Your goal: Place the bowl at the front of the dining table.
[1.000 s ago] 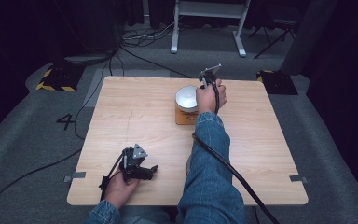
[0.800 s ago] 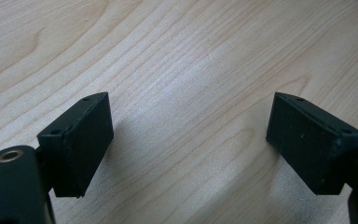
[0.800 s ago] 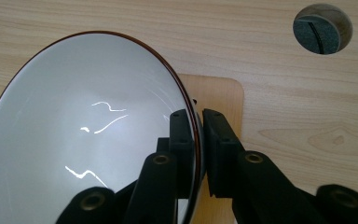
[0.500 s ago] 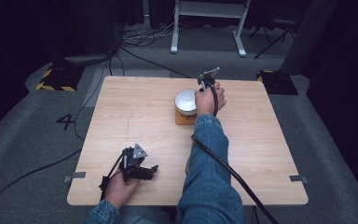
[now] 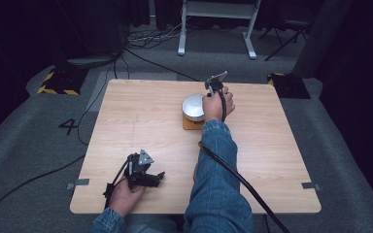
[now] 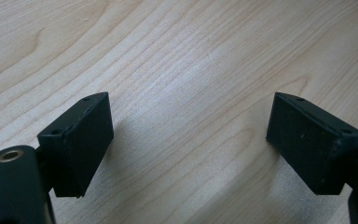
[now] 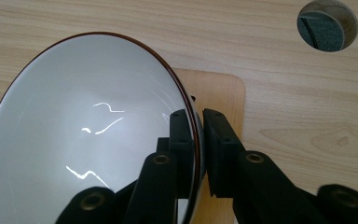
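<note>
1. Here we see the right gripper (image 7: 196, 122) clamped on the rim of the white bowl (image 7: 88, 135), one jaw inside and one outside the wall.
2. We find the bowl tilted in the right gripper view, its dark rim edge running between the jaws, above a small wooden board (image 7: 219, 93).
3. In the high view the bowl (image 5: 193, 107) sits on the board (image 5: 190, 124) at the far middle of the bench (image 5: 141, 111).
4. We see the left gripper (image 6: 189, 140) at the near edge, jaws wide apart with only bare bench between them.
</note>
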A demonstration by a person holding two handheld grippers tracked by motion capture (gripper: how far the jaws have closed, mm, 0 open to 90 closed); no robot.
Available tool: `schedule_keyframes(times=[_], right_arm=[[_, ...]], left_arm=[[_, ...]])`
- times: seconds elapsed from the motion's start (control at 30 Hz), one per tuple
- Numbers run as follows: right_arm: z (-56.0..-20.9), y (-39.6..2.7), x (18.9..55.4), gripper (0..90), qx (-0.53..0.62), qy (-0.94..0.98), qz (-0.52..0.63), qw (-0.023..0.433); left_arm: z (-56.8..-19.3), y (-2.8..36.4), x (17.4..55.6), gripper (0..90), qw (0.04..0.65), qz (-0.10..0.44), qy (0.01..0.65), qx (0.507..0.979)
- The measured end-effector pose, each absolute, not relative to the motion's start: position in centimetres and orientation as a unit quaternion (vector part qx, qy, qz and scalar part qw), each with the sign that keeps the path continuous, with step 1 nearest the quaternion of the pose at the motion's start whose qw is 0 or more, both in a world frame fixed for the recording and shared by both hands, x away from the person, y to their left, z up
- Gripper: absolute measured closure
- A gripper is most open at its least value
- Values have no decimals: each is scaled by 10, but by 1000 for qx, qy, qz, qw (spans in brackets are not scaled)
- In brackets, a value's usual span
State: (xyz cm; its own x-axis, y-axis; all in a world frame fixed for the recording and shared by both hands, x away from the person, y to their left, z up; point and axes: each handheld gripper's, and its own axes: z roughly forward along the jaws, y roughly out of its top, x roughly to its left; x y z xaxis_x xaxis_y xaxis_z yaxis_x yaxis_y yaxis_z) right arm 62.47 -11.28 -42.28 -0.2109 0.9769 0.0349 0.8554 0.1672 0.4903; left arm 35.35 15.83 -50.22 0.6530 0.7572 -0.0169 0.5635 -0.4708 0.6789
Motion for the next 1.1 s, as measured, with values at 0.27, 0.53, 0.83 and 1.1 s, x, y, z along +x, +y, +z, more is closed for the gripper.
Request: schedule_keyframes(times=[0.27, 0.53, 0.83, 1.1], right_arm=[[-422, -113, 625, 786, 610, 749, 214, 149], [-419, -120, 625, 672, 611, 742, 220, 166], [-403, -118, 620, 556, 581, 757, 231, 190], [-375, -117, 613, 517, 551, 765, 276, 185]], left_arm=[[-502, 158, 353, 147, 333, 147, 391, 845], [-502, 158, 353, 147, 333, 146, 392, 845], [-503, 157, 353, 147, 337, 138, 395, 844], [-503, 157, 354, 147, 337, 138, 395, 843]])
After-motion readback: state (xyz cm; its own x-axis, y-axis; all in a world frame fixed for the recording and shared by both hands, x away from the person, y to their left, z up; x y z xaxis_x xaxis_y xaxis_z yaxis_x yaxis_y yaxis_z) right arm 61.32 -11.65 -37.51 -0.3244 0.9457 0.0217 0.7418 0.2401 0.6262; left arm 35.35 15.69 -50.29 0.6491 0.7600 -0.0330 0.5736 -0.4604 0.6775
